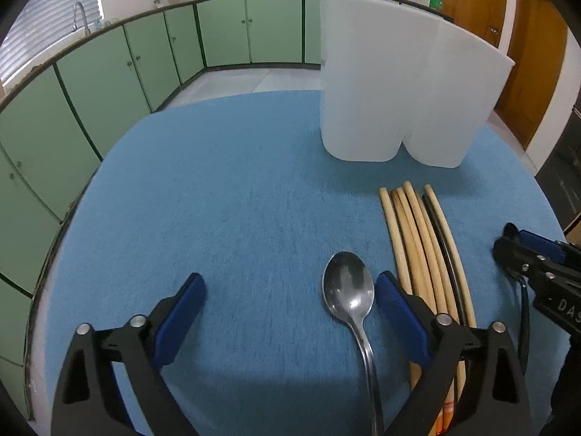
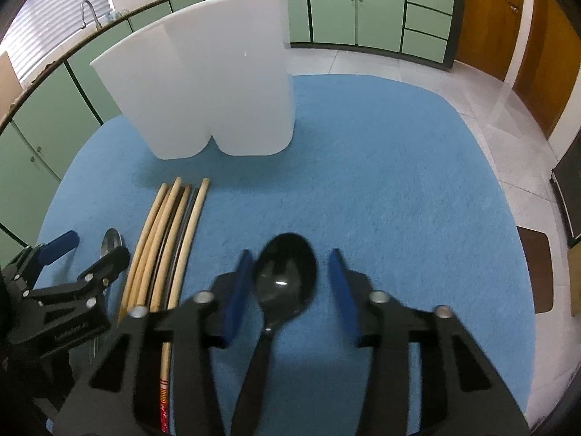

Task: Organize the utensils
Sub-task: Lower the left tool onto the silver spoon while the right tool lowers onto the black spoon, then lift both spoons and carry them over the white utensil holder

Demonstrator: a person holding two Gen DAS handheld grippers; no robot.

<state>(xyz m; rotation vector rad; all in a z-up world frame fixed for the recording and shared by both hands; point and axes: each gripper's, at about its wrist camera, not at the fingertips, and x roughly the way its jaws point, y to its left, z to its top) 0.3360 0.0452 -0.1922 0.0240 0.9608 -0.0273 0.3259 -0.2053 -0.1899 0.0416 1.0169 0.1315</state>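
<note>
Blue felt mat (image 1: 236, 181) holds a steel spoon (image 1: 349, 290) between the released left gripper (image 1: 290, 290); black plastic spoon (image 2: 285, 272) lies between the unclenched right gripper (image 2: 290, 272), wooden chopsticks (image 2: 170, 239) between them, white holder (image 2: 218, 91) far.

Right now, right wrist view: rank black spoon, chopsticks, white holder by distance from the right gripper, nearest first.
1. Black spoon: between the right gripper fingers, on the blue mat.
2. Chopsticks: bundle to the left.
3. White holder: upright at the mat's far side, ahead-left.
</note>
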